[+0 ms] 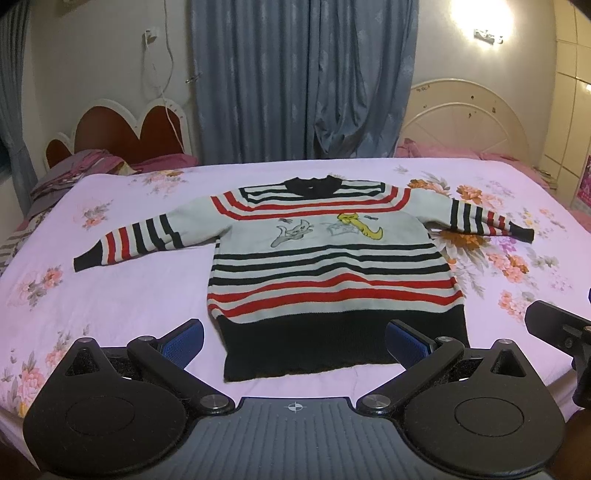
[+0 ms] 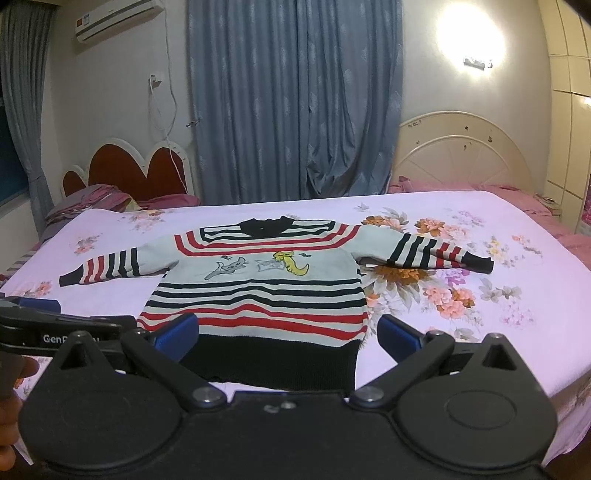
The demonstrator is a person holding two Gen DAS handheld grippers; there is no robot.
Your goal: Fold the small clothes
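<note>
a pale pink bedsheet printed with orange and pink flowers (image 1: 147, 295) is spread over the bed. behind it, long grey-blue curtains (image 2: 295, 103) are hung to the height of the mattress. to their left a red heart-shaped headboard with a white border (image 1: 125, 129) is set against the wall, and crumpled purple bedding (image 2: 96, 197) is heaped just before it. a white cable (image 2: 171, 110) is run down the wall from a wall socket (image 2: 155, 82) to the headboard. a cream arched headboard (image 1: 469, 118) is seen on the right, with a lit wall lamp (image 2: 476, 61) above it. a white air conditioner (image 2: 118, 18) is mounted high on the left wall.
</note>
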